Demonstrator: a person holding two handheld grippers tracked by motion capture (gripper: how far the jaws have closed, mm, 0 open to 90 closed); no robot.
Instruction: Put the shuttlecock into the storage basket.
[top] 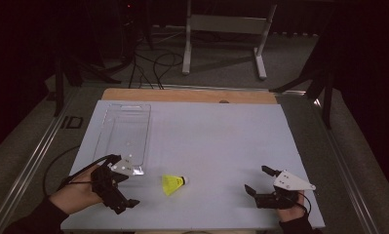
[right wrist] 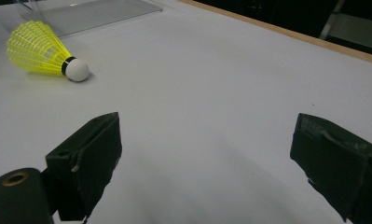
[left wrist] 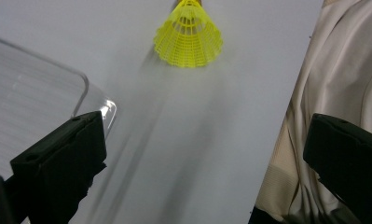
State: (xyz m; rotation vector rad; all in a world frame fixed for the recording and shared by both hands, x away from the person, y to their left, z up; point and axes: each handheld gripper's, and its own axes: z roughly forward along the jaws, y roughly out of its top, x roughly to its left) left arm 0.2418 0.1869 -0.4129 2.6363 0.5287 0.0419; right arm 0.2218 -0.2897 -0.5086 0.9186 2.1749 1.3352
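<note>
Shuttlecock (top: 173, 184) lies on its side on bench (top: 216, 141), near clear tray (top: 126, 131). Left tongs (top: 125, 189) and right tongs (top: 256, 181) flank it, both wide apart, empty, likely poised for pickup.

Each hand carries a black gripper with 2 blocky, matte fingers. The left gripper (top: 125, 187) bears a grey 3-cornered plate dotted with small dark screws, and a thin black cable trails from it off the white bench (top: 211, 141). The right gripper (top: 257, 180) bears a like plate. Dark sleeves cover both forearms. In the right gripper view, a brass-ringed hole marks a black knob beside one finger.
</note>
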